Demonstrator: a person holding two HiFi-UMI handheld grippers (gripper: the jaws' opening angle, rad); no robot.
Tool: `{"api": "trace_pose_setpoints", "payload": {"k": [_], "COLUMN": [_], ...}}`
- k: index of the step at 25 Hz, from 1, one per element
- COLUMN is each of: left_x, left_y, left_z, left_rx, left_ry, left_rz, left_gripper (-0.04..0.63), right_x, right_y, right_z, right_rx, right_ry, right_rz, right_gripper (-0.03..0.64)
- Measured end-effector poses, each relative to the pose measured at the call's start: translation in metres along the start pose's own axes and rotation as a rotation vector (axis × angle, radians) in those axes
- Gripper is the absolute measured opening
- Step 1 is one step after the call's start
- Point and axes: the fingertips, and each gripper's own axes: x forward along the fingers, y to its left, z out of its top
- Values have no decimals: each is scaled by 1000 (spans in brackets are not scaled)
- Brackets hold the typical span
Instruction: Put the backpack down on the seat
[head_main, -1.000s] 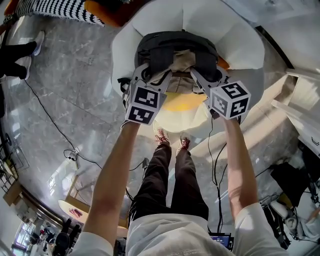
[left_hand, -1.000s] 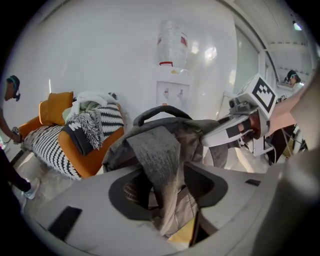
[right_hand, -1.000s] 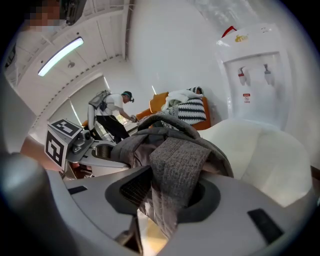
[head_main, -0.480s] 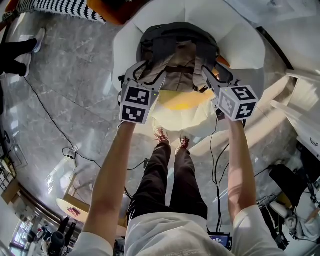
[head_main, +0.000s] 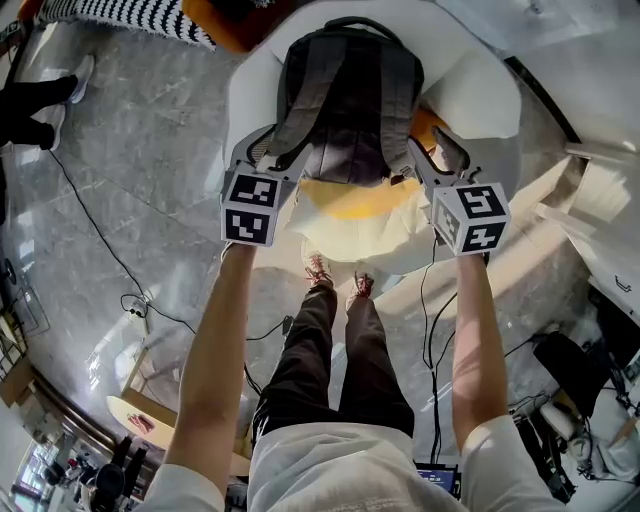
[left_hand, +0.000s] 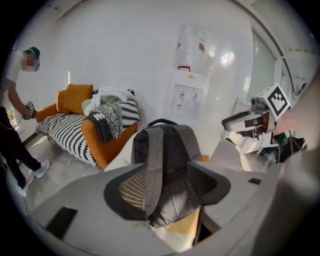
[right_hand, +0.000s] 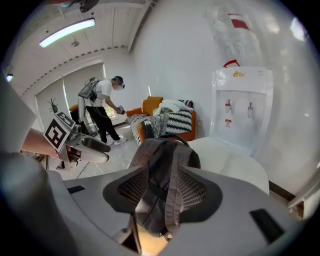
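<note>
We see the backpack (head_main: 345, 100) standing upright on the white seat (head_main: 480, 95), straps facing us, with a yellow cushion (head_main: 350, 200) showing under its base. Our left gripper (head_main: 272, 152) and right gripper (head_main: 425, 150) flank it, both released with jaws spread wide. A shoulder strap (left_hand: 154, 165) hangs loose between each pair.

This looks like an office lounge or reception area, with a polished grey marble floor (head_main: 150, 200), a water dispenser (left_hand: 189, 95) against a plain white wall and a strip light (right_hand: 65, 31) on the ceiling. An orange sofa (left_hand: 102, 145) with a black-and-white striped cover (left_hand: 62, 132) and a white armchair (head_main: 480, 95) furnish it. Cables (head_main: 133, 311) trail over the floor.
</note>
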Motion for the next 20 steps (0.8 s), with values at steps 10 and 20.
{"api": "trace_pose_setpoints", "payload": {"k": [10,20], "left_x": [-46,-90], "left_y": [-32,-57], "left_z": [18,49], "left_rx": [91,241], "left_ry": [-43,-79], "left_rz": [7,77], "left_gripper": [226,201], "right_x": [-54,-113], "right_y": [12,28], "right_z": [15,34], "right_rx": [-60,-227], "right_ry": [-31,-13], "right_rz": [-33,-46], "right_gripper": [169,137]}}
